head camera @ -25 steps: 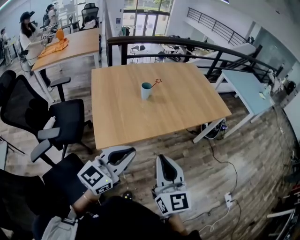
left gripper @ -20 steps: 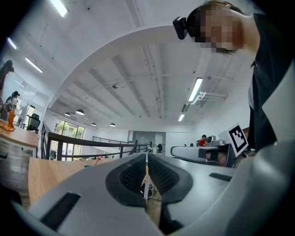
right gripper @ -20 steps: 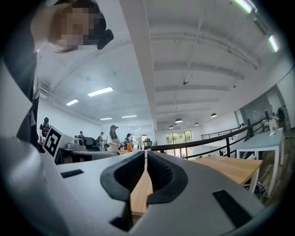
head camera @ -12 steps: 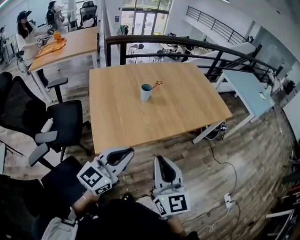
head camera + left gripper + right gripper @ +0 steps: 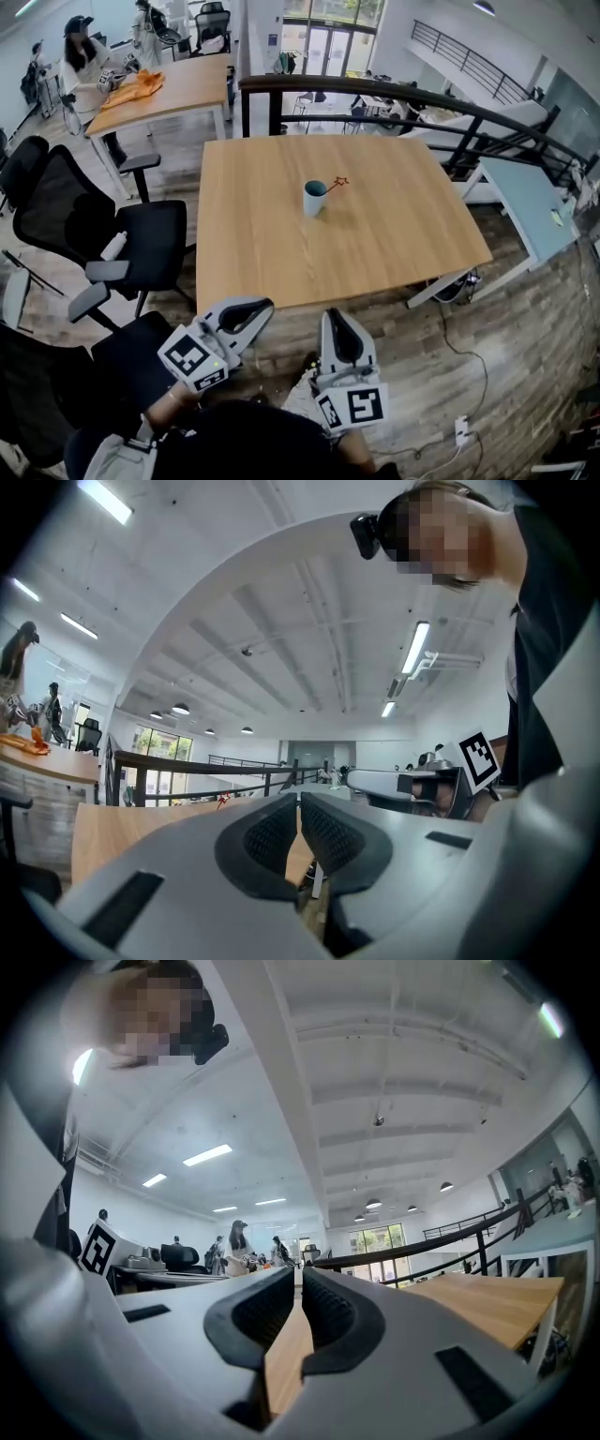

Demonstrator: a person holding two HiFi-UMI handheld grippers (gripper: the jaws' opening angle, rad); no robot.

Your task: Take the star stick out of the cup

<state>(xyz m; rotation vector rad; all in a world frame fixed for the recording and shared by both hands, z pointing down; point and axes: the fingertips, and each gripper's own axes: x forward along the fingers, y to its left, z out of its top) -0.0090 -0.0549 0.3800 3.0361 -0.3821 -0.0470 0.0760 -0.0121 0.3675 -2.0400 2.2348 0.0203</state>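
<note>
A light-blue cup (image 5: 315, 198) stands upright near the middle of the wooden table (image 5: 272, 253). A thin stick with a red star (image 5: 340, 181) leans out of it to the right. Both grippers hang well short of the table's near edge, over the floor. My left gripper (image 5: 247, 315) points up and right, its jaws together with nothing between them. My right gripper (image 5: 340, 334) points straight at the table, also closed and empty. In the left gripper view the star (image 5: 224, 798) shows tiny and far off above the table (image 5: 103, 832). The right gripper view shows only the table (image 5: 487, 1302).
Black office chairs (image 5: 122, 239) stand left of the table. A dark railing (image 5: 394, 94) runs behind it. A second wooden table (image 5: 187, 84) with orange cloth and people is at the back left. A pale blue table (image 5: 530, 202) is on the right.
The head view has shifted, so table and cup sit slightly lower and further right in the picture. Both grippers stay shut below the table's near edge.
</note>
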